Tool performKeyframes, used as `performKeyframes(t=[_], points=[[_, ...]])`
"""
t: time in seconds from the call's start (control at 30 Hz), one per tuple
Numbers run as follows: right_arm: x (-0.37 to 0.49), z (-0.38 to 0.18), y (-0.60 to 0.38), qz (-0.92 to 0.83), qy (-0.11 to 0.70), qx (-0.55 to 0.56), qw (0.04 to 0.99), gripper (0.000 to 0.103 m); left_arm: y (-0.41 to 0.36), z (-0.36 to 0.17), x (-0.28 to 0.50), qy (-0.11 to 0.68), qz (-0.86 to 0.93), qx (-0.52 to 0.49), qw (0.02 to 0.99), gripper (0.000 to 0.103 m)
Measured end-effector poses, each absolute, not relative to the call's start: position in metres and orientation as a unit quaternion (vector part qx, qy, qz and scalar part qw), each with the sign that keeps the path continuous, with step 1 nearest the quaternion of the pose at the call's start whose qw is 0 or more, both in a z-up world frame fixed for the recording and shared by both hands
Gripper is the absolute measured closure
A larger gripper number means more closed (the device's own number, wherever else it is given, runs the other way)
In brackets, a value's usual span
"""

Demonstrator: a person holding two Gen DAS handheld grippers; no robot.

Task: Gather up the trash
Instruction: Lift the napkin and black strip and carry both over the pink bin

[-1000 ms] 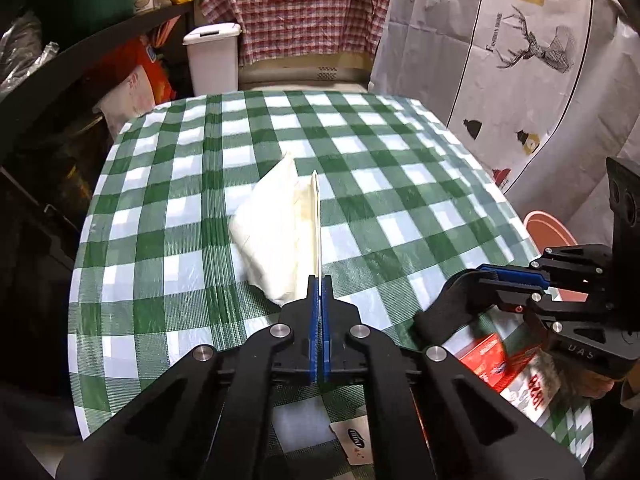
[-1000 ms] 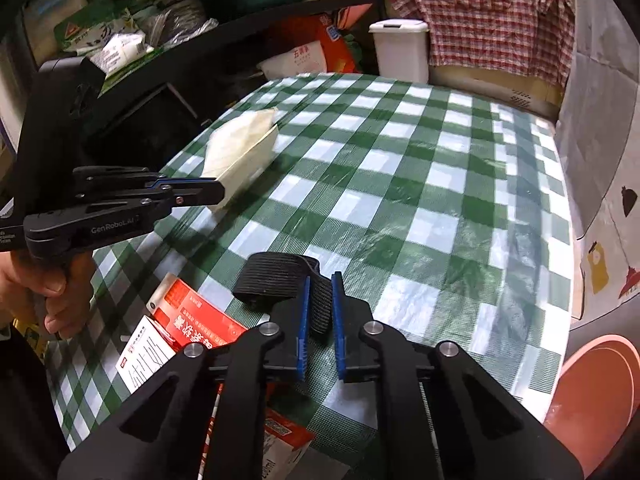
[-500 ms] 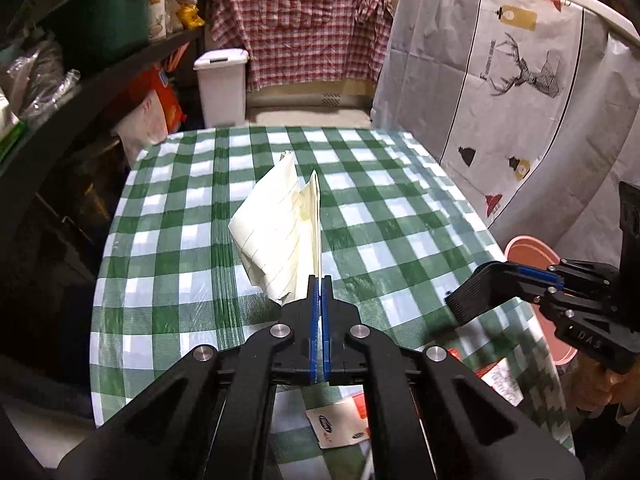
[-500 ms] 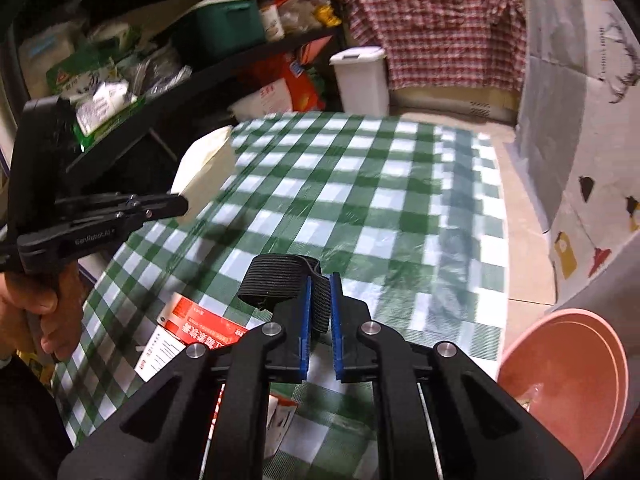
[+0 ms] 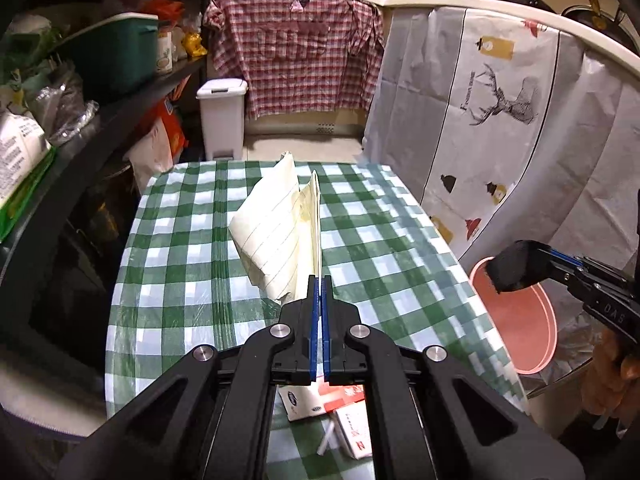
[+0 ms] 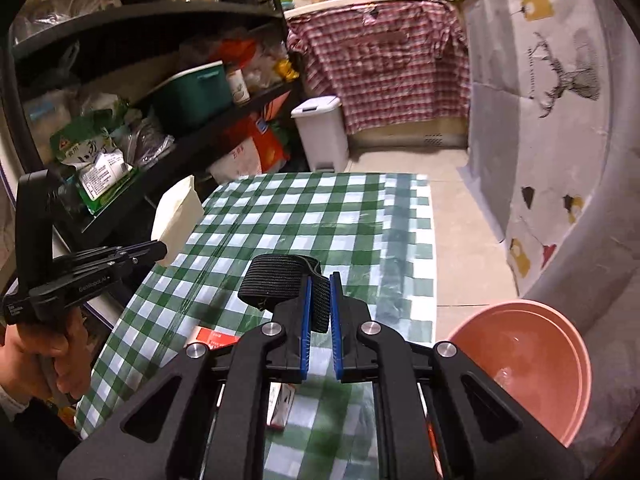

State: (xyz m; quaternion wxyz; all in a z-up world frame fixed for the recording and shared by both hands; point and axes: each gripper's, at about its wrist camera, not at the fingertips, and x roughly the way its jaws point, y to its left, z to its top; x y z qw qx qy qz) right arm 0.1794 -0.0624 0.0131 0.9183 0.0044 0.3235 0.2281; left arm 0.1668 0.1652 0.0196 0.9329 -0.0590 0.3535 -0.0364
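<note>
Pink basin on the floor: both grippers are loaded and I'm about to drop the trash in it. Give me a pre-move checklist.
1. Left gripper grip on the cream paper bag: ok, pinched by its edge, clear of the checked tablecloth.
2. Right gripper grip on the black strap roll: ok, clamped between the pads.
3. Pink basin open and reachable: ok, beside the table, mouth up.
4. Basin contents: cannot tell, something pale inside.
5. Right gripper over the basin: cannot tell; it overlaps the rim in the left wrist view only.
6. Table cleared: not ok, red-and-white cartons remain at the near edge.
</note>
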Motion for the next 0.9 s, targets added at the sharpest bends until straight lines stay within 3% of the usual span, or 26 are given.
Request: performKeyframes(t=[0.37,0.9], points=[[0.122,0.037,-0.109,0.188,0.275,0.026,0.942,0.094,0.132,0.045,0.126,0.326,-0.044,-0.071,0.942,0.102],[0.119,0.029,-0.145,0.117,0.259,0.024,0.958,0.094,0.076,0.033,0.115,0.334,-0.072,-0.051,0.939,0.102]])
